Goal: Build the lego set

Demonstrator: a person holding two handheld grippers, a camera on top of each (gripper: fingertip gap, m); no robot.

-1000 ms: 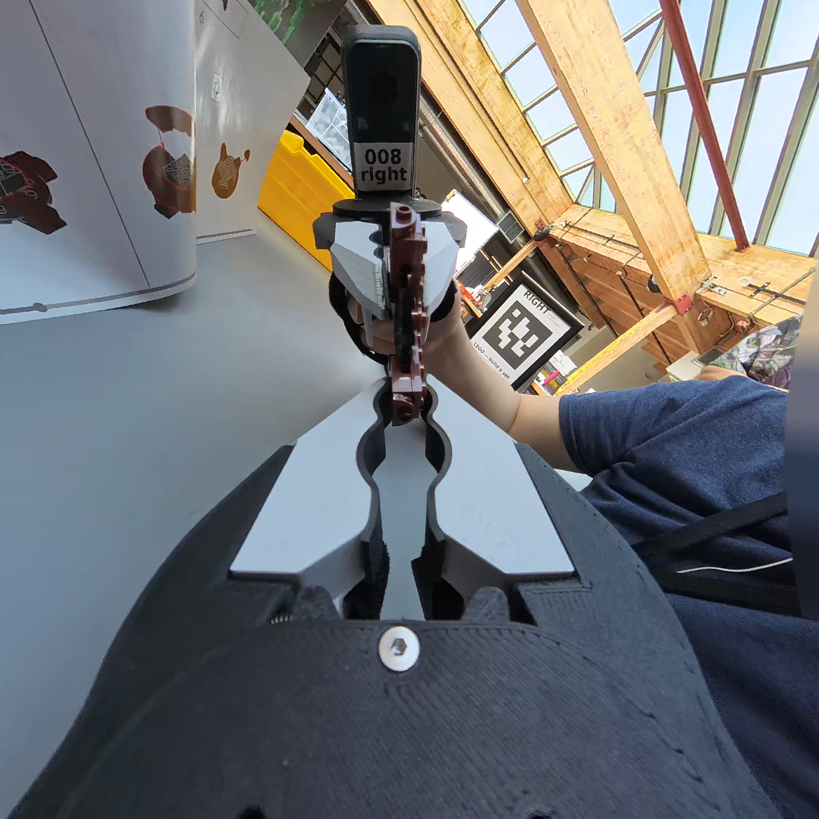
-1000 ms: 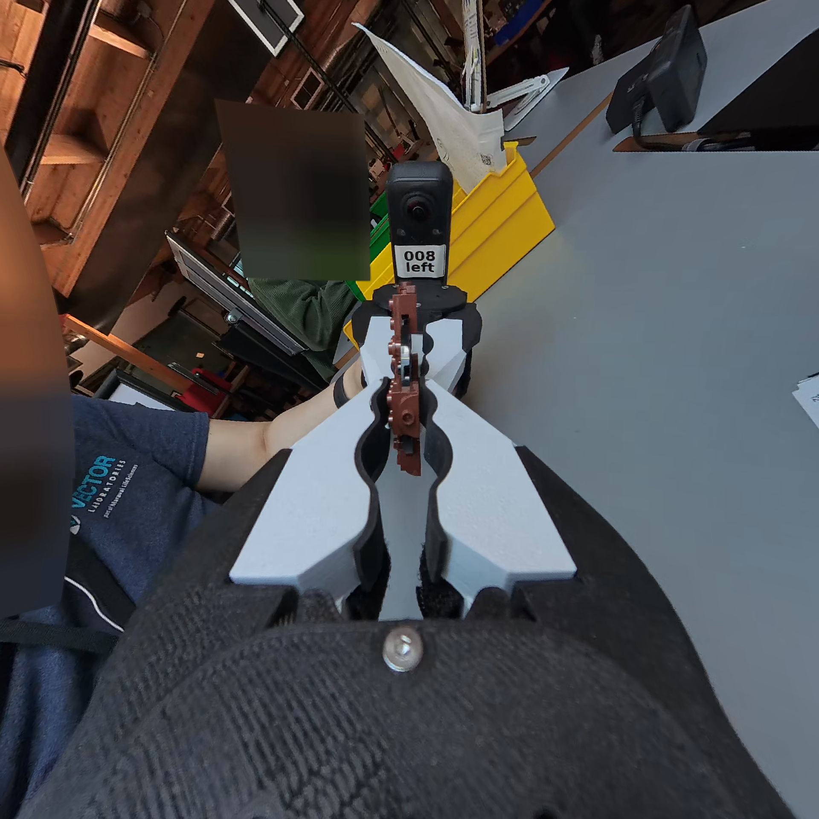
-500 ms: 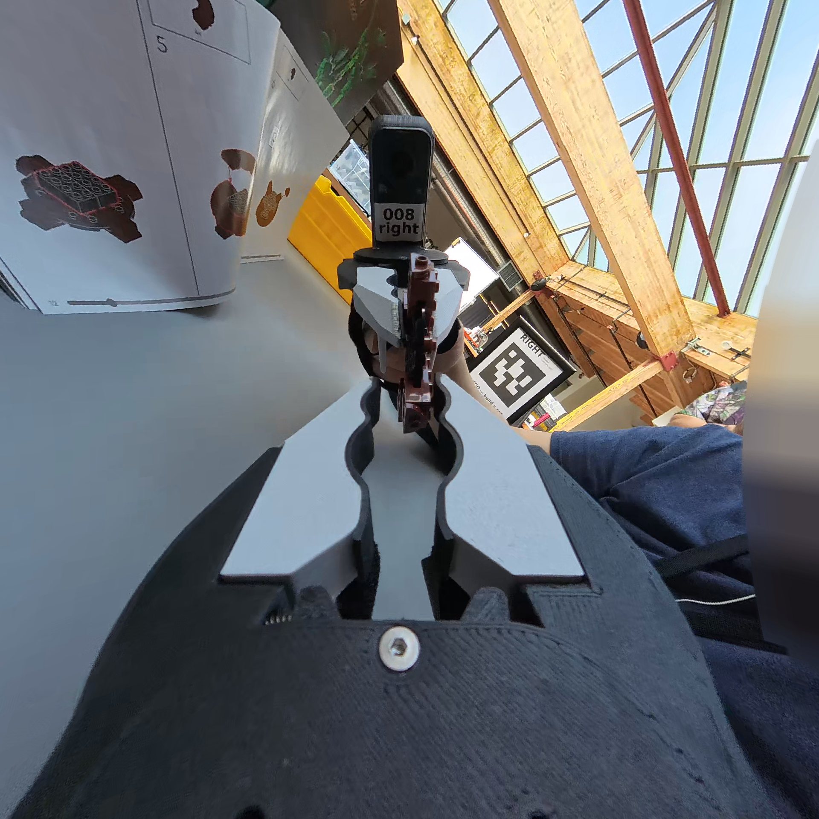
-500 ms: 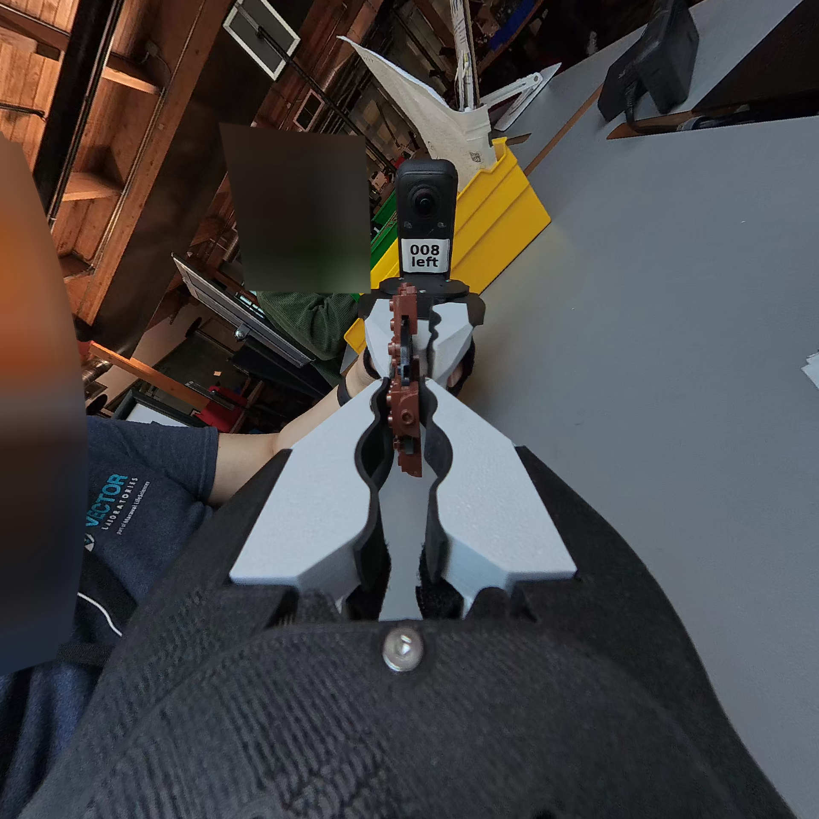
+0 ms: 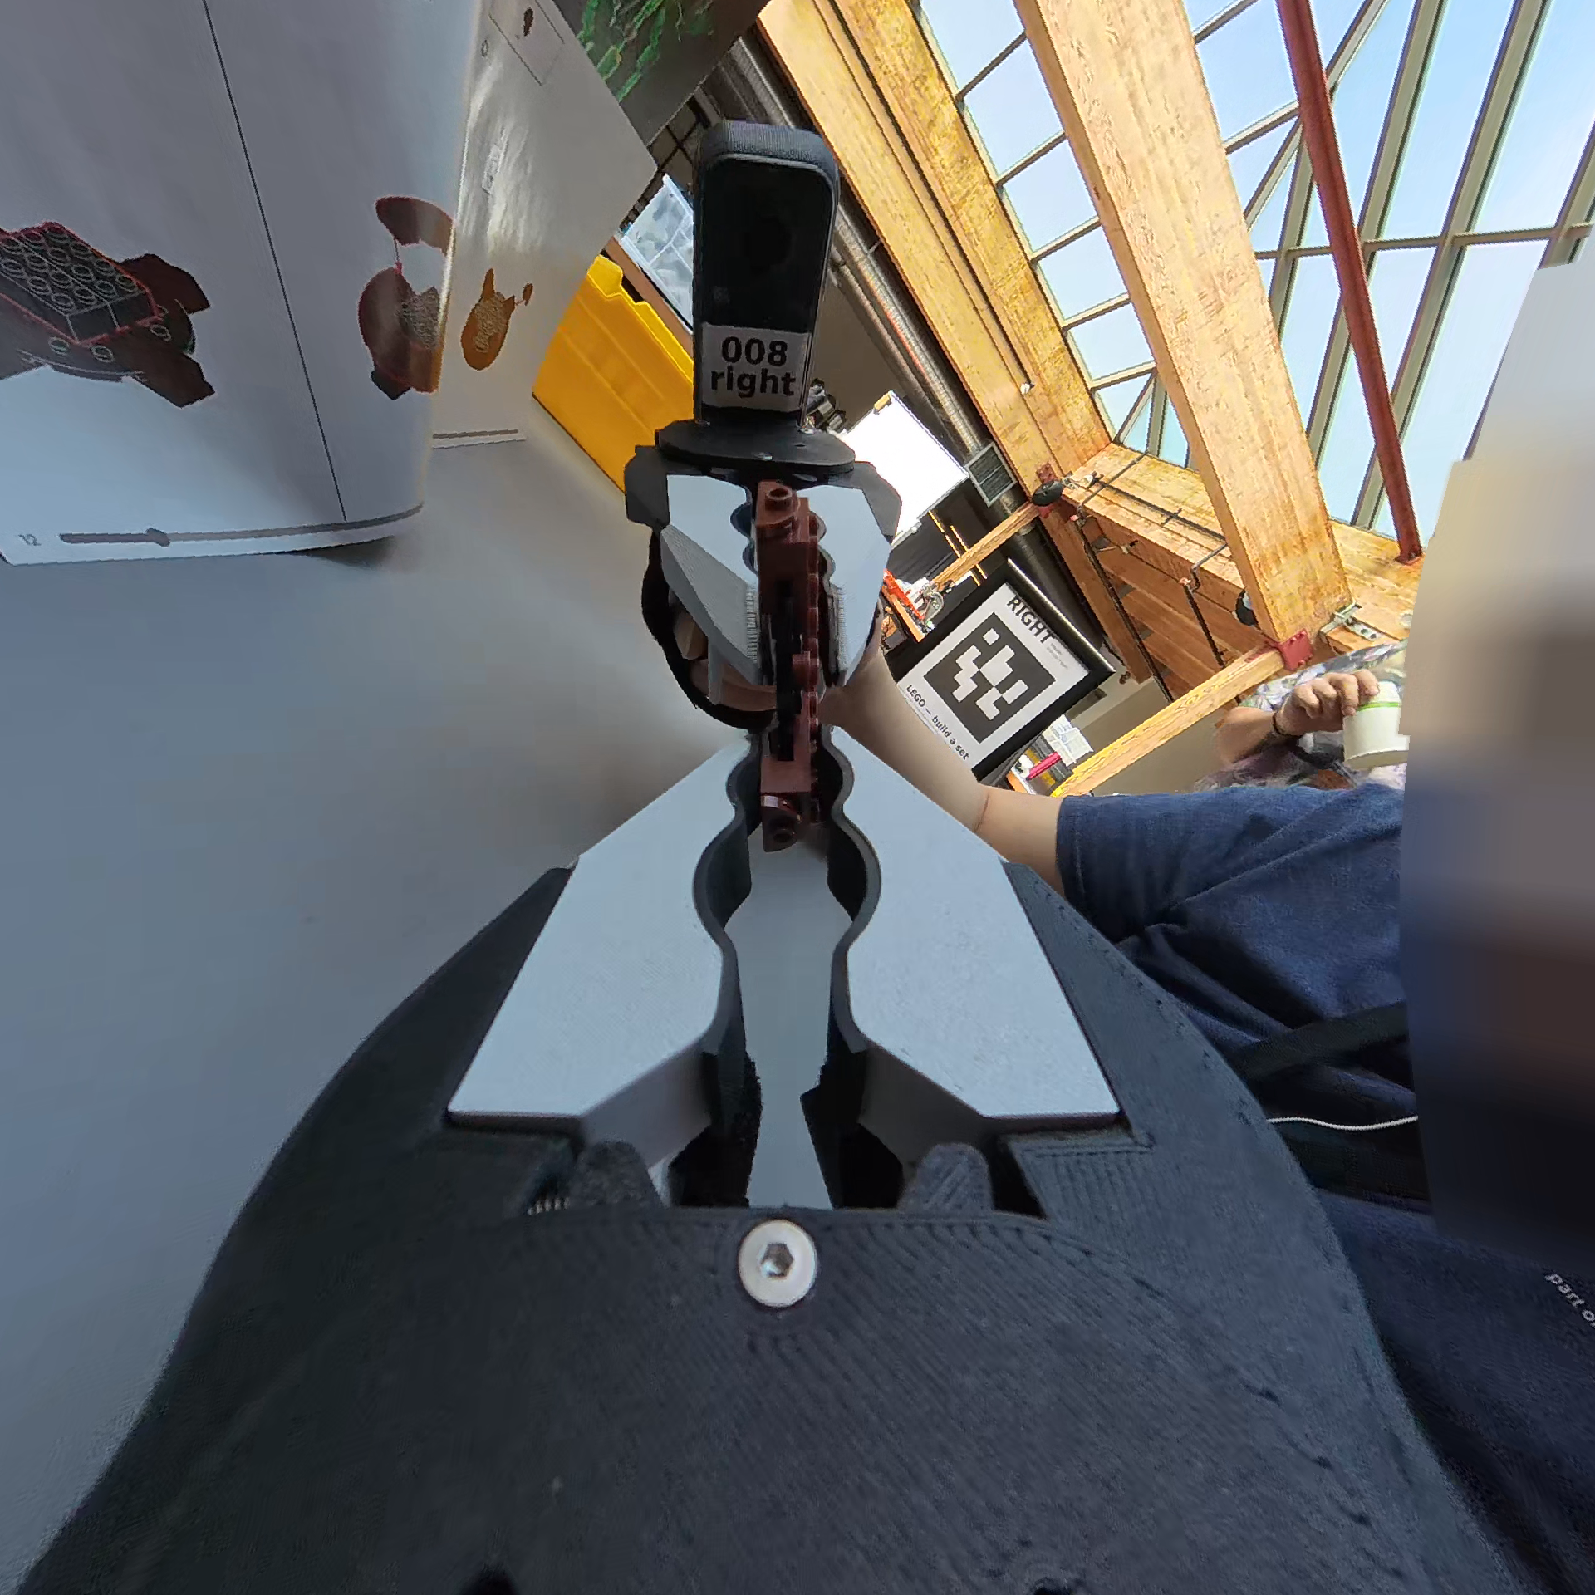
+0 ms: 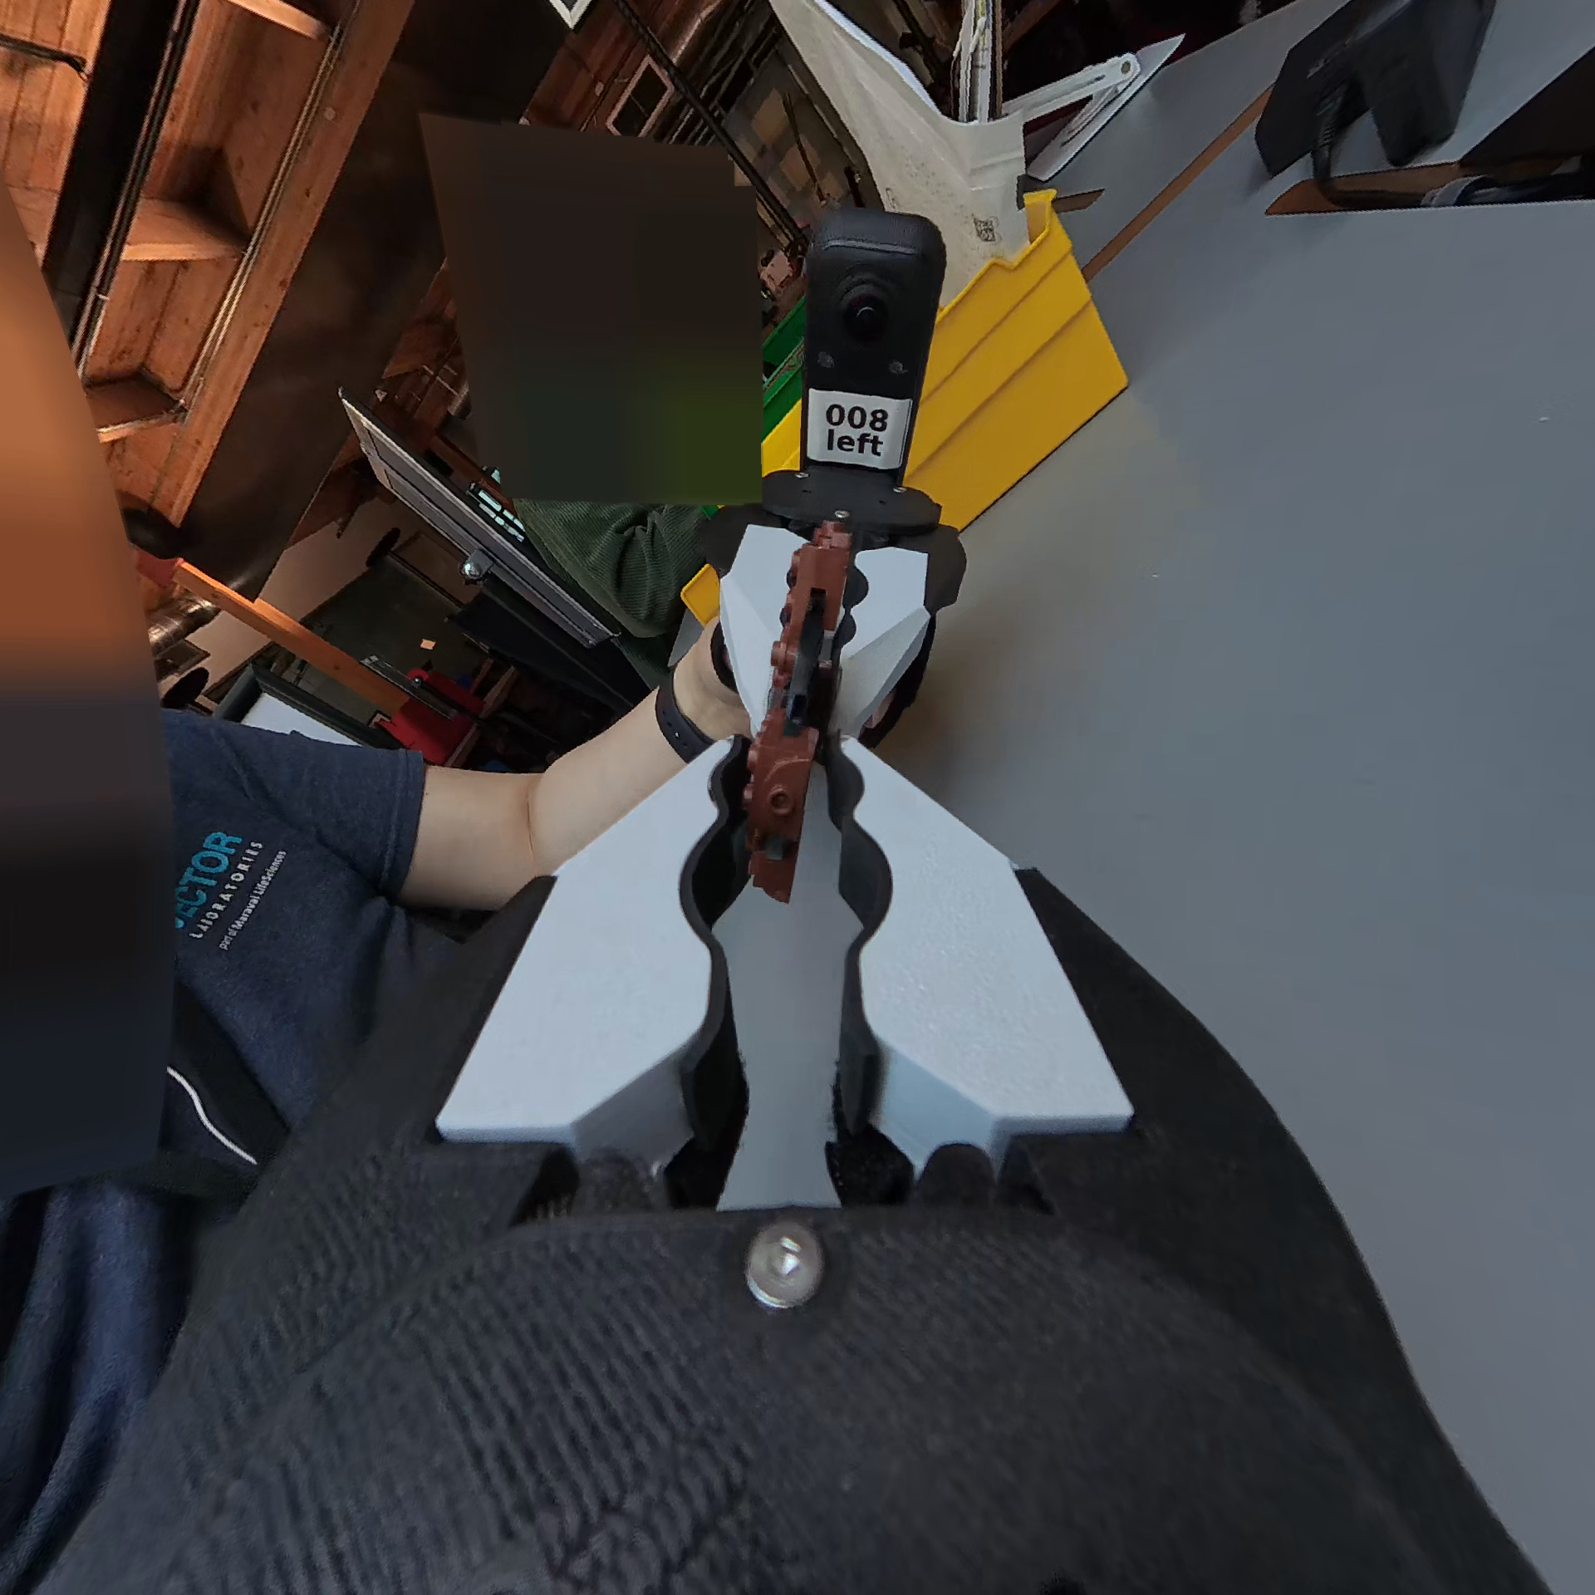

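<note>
Above the grey table [image 6: 1295,690], the left gripper [image 5: 787,759] and right gripper [image 6: 781,759] face tip to tip, each clamped on one end of the reddish-brown lego assembly [image 6: 790,742], likely bracing it for pressing together.

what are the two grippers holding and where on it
One brown lego piece, held edge-on between them: the left gripper pinches one end, the right gripper the opposite end.

My left gripper [image 5: 790,781] and right gripper [image 5: 781,595] meet tip to tip, both clamped on one reddish-brown lego assembly [image 5: 790,656] held edge-on above the grey table [image 5: 259,777]; open instruction booklet [image 5: 216,285] at its far-left edge.
</note>
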